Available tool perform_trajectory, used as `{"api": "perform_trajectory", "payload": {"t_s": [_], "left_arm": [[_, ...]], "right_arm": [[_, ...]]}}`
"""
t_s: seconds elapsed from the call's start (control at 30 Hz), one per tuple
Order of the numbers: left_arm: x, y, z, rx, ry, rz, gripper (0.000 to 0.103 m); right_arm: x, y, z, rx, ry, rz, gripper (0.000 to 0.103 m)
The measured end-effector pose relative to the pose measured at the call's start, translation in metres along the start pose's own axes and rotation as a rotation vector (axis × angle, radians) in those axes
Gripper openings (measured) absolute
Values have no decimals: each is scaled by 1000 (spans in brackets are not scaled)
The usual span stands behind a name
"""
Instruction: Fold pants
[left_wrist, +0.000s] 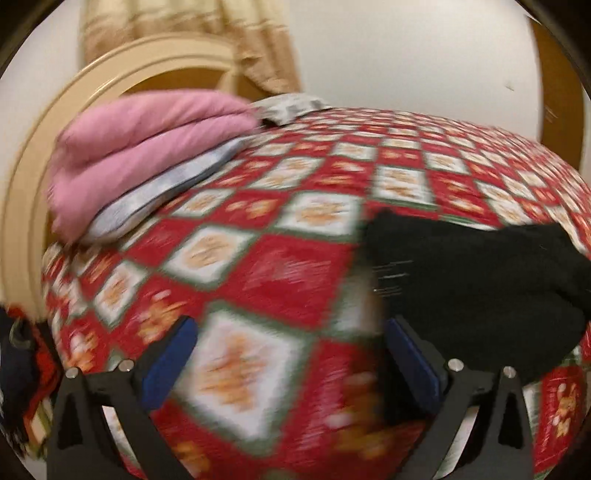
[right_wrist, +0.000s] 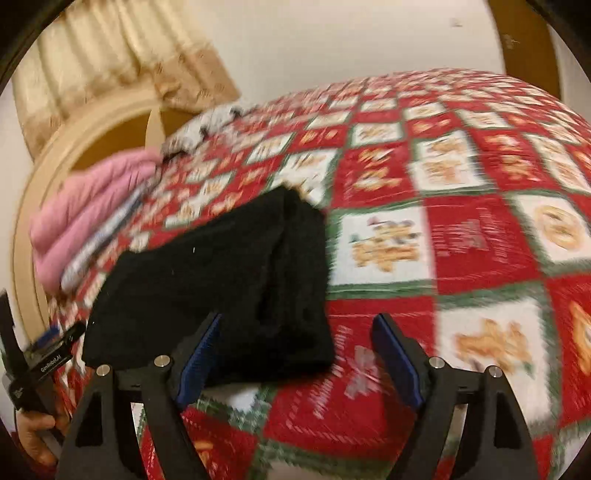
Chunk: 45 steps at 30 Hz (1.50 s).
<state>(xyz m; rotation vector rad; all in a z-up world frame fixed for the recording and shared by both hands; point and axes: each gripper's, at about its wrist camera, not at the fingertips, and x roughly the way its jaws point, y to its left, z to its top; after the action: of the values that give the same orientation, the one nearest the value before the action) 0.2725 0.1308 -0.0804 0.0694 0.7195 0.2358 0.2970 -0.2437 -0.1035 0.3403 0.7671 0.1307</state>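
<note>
The black pants (left_wrist: 469, 288) lie folded into a compact bundle on the red, white and green patterned bedspread (left_wrist: 280, 266). In the left wrist view they sit to the right of my left gripper (left_wrist: 291, 332), which is open and empty over the bedspread. In the right wrist view the pants (right_wrist: 221, 288) lie ahead and to the left of my right gripper (right_wrist: 299, 325), which is open and empty; its left finger (right_wrist: 199, 350) overlaps the bundle's near edge. The left gripper (right_wrist: 55, 343) shows at the far left of that view. Both views are motion-blurred.
A folded pink blanket (left_wrist: 140, 147) rests on a pale blue cloth (left_wrist: 162, 195) at the bed's far left, by the cream curved headboard (left_wrist: 48, 136). A grey patterned cloth (left_wrist: 288, 107) lies at the back. Beige curtains (right_wrist: 110, 55) hang behind.
</note>
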Motion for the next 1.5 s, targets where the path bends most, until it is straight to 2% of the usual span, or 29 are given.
{"api": "perform_trajectory", "payload": {"t_s": [0.07,0.13,0.23,0.33,0.37,0.4,0.43,0.5,0.6,0.63,0.77,0.93,1.1,1.27,1.33,1.37,1.4,1.5], "left_arm": [[0,27,-5,-71,15,63,103],[-1,42,-8,-133,22,64,103],[-7,43,-5,-178,8,12,103],[-20,15,3,-124,-40,-60,103],[-25,2,7,-96,-59,-84,103],[-29,-10,9,-67,-76,-104,103],[-31,-22,11,-44,-85,-120,103],[-32,-50,13,13,-88,-151,103],[-28,-79,8,66,-87,-152,103],[-24,-85,5,74,-77,-142,103],[-3,-93,-6,45,-5,-138,103],[5,-87,-13,-15,-1,-173,103],[-1,-85,-16,-28,19,-180,103],[-26,-77,-24,-24,15,-170,103],[-36,-75,-28,-13,8,-159,103],[-45,-74,-30,-4,-5,-152,103],[-51,-74,-32,4,-16,-149,103],[-70,-74,-38,25,-54,-136,103]], "right_arm": [[-20,-6,-6,47,-67,-17,83],[-34,-5,-10,68,-121,-82,83],[-50,8,-7,34,-195,-119,83],[-60,33,0,-82,-255,-123,82],[-61,41,1,-122,-259,-130,68],[-55,54,5,-190,-230,-114,35],[-47,62,5,-237,-186,-100,22],[-27,74,4,-310,-109,-110,18],[-2,68,-7,-316,-49,-148,18],[7,62,-12,-306,-23,-152,19],[7,54,-13,-285,-27,-126,20],[7,60,-18,-314,-53,-159,20],[7,63,-20,-331,-59,-178,22],[7,63,-18,-323,-44,-171,26],[0,66,-20,-319,-25,-177,45],[-5,67,-23,-296,-27,-176,69],[-13,68,-29,-262,-32,-181,87],[-38,71,-50,-179,-65,-106,87]]}}
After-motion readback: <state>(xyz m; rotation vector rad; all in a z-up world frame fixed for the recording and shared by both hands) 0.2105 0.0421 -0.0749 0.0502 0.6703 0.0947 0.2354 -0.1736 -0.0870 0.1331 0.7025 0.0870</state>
